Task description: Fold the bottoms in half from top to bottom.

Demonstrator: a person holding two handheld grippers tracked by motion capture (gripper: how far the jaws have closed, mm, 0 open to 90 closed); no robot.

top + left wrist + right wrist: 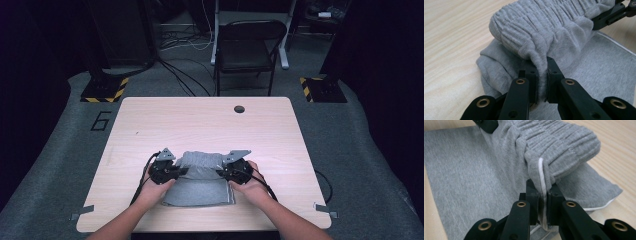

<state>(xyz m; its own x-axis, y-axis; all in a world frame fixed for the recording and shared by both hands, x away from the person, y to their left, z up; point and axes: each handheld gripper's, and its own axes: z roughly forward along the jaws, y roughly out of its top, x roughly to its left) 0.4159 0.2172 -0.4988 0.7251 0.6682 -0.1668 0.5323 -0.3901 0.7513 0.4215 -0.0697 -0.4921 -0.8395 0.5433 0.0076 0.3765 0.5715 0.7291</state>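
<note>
From the high view, a person is leaning in from the near edge of the light wooden desk (210, 120), a hand on each tool. The left tool (183, 171) and the right tool (218, 173) are gripping opposite ends of a grey garment (200, 187) lying close to the near edge, midway between the corners, its ribbed waistband (202, 161) being lifted and folded over the flat part. A black folding chair (247, 47) is standing beyond the far edge.

In the left gripper view, the left tool (541, 75) is pinching a fold of the waistband (544, 27), jaws clamped on the cloth.

In the right gripper view, the right tool (543, 195) is clamping the white-piped seam (541, 173) of the garment (466, 172).
</note>
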